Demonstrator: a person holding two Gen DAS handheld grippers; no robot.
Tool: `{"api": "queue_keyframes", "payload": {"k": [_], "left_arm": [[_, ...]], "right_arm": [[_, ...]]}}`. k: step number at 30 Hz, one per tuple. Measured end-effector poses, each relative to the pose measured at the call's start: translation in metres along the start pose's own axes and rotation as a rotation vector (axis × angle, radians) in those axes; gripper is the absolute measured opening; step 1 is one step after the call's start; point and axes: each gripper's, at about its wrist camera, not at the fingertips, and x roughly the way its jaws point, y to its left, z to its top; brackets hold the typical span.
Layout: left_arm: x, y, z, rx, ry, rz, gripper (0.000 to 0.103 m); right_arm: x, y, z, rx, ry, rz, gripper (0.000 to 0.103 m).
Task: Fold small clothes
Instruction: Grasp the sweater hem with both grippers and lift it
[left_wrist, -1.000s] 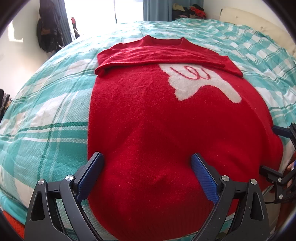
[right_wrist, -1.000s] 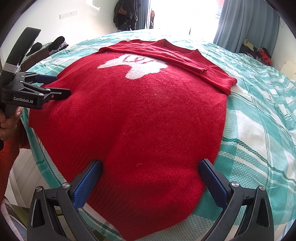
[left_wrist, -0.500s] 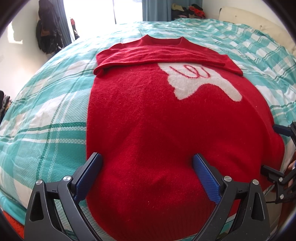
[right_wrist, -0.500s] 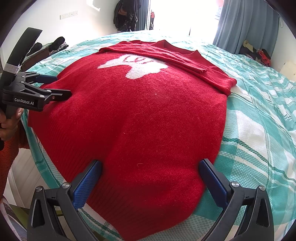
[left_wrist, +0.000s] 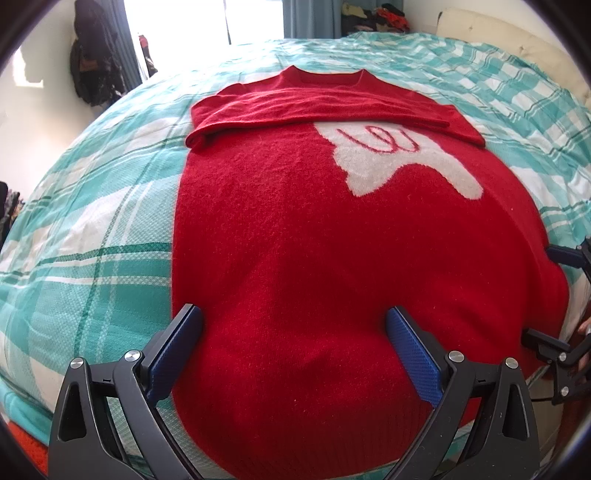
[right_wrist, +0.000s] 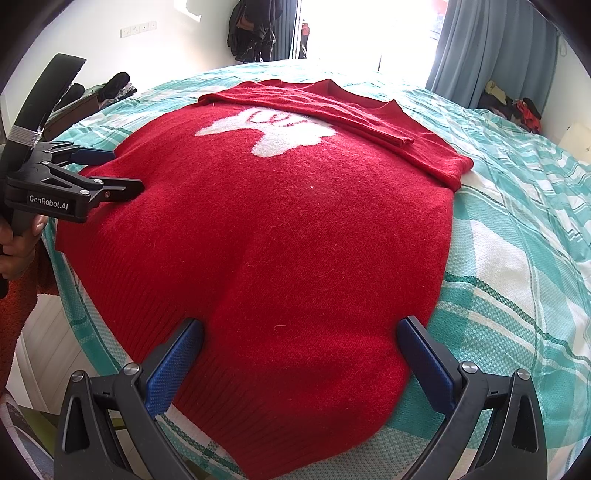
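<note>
A red knit sweater (left_wrist: 303, 236) with a white motif lies flat on the bed, collar far, hem near. Both sleeves are folded across the chest. It also shows in the right wrist view (right_wrist: 295, 229). My left gripper (left_wrist: 293, 321) is open and empty, its jaws straddling the sweater's left hem corner. My right gripper (right_wrist: 299, 332) is open and empty over the right hem corner. The left gripper also shows in the right wrist view (right_wrist: 110, 173), at the sweater's left edge; the right gripper's fingers (left_wrist: 565, 254) show at the right edge of the left wrist view.
The bed has a teal and white plaid cover (left_wrist: 92, 236). Dark clothes hang on the far wall (left_wrist: 96, 62). A pile of clothes (right_wrist: 513, 109) lies by the curtain. The bed's near edge is just under my grippers.
Both grippers have crept slightly forward and down over the hem. The sweater has not moved.
</note>
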Motion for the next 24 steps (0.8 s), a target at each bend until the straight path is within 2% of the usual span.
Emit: {"api": "queue_keyframes", "payload": {"k": [3, 5, 7, 9, 11, 13, 15, 16, 17, 18, 19, 20, 22, 23, 24], "left_arm": [[-0.009, 0.002, -0.003, 0.061, 0.073, -0.028, 0.1], [-0.018, 0.005, -0.011, 0.124, 0.132, -0.033, 0.099], [-0.031, 0.014, -0.022, 0.141, 0.18, -0.027, 0.099], [-0.044, 0.033, -0.03, 0.082, 0.199, -0.017, 0.098], [-0.054, 0.057, -0.036, -0.04, 0.211, -0.078, 0.098], [-0.055, 0.074, -0.041, -0.157, 0.222, -0.17, 0.098], [-0.047, 0.08, -0.042, -0.207, 0.241, -0.232, 0.097], [-0.041, 0.077, -0.042, -0.203, 0.256, -0.243, 0.092], [-0.033, 0.073, -0.042, -0.189, 0.275, -0.257, 0.085], [-0.025, 0.067, -0.041, -0.177, 0.3, -0.273, 0.082], [-0.017, 0.063, -0.042, -0.175, 0.327, -0.28, 0.079], [-0.011, 0.058, -0.041, -0.176, 0.345, -0.282, 0.078], [-0.007, 0.052, -0.042, -0.174, 0.352, -0.289, 0.072], [-0.008, 0.05, -0.042, -0.17, 0.355, -0.297, 0.049], [-0.007, 0.051, -0.044, -0.167, 0.365, -0.311, 0.027]], "right_arm": [[-0.005, -0.002, 0.007, -0.089, 0.103, 0.035, 0.103], [-0.009, -0.006, 0.001, -0.19, 0.217, 0.035, 0.102], [-0.016, -0.015, -0.01, -0.277, 0.322, -0.01, 0.101], [-0.031, -0.03, -0.02, -0.301, 0.377, -0.073, 0.101], [-0.049, -0.05, -0.025, -0.223, 0.39, -0.061, 0.101], [-0.067, -0.07, -0.026, -0.054, 0.353, 0.05, 0.101], [-0.073, -0.091, -0.03, 0.202, 0.307, 0.244, 0.101], [-0.069, -0.101, -0.033, 0.349, 0.292, 0.357, 0.1], [-0.061, -0.107, -0.038, 0.485, 0.283, 0.454, 0.097], [-0.05, -0.108, -0.043, 0.587, 0.288, 0.528, 0.091], [-0.037, -0.107, -0.046, 0.645, 0.305, 0.571, 0.088], [-0.025, -0.103, -0.046, 0.659, 0.322, 0.57, 0.085], [-0.006, -0.093, -0.044, 0.627, 0.351, 0.517, 0.079], [0.0, -0.088, -0.043, 0.62, 0.352, 0.519, 0.075], [0.004, -0.084, -0.043, 0.616, 0.351, 0.527, 0.057]]}}
